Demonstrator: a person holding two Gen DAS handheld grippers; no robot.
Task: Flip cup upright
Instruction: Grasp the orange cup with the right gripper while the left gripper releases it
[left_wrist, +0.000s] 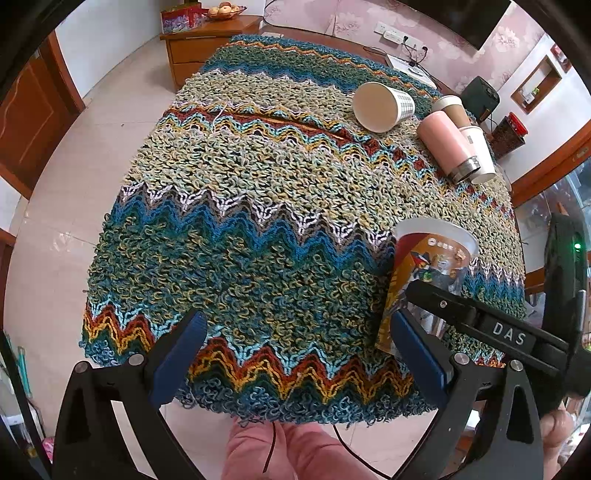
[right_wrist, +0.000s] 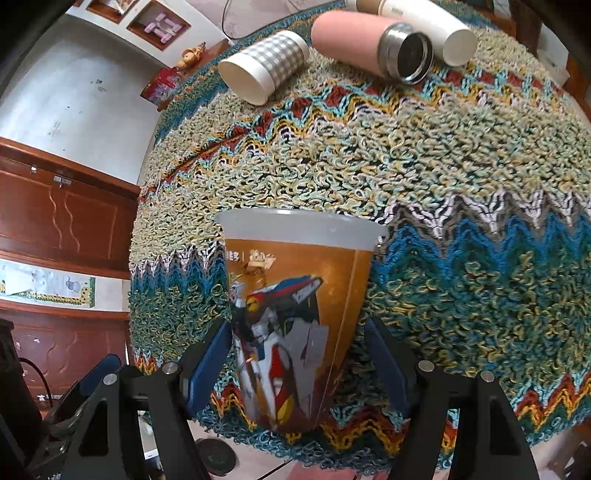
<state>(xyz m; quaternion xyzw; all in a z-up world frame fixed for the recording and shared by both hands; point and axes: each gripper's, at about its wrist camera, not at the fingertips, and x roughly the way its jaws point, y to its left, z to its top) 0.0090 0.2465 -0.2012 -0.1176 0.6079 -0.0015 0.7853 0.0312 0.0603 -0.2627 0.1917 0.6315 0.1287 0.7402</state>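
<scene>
Cup (right_wrist: 295, 314) in orange print, with a robot figure on its side, is standing mouth-up at the near edge of the worktop (left_wrist: 258, 229), its pale rim on top and its narrow base down on the shaggy zigzag cloth (right_wrist: 461, 177). The right hand-held gripper (right_wrist: 299, 354) is sitting around the lower half of the cup, one blue pad (right_wrist: 210, 365) pressing its left wall and the other just at its right wall, so the jaws are looking clamped on it. From the left wrist view the same cup (left_wrist: 432, 266) is showing at the right, with the right tool's black arm crossing in front of it. The left hand-held gripper (left_wrist: 295, 354) is hanging over the front edge of the cloth with its blue fingers (left_wrist: 181, 354) spread wide apart and nothing between them. Further back, a checked paper cup (left_wrist: 382, 107) is lying on its side, mouth facing this way. Beside it a pink flask (left_wrist: 445, 146) and a white tumbler (left_wrist: 478, 153) are lying down together, touching, with a brown-sleeved cup (left_wrist: 452, 109) just behind them.
</scene>
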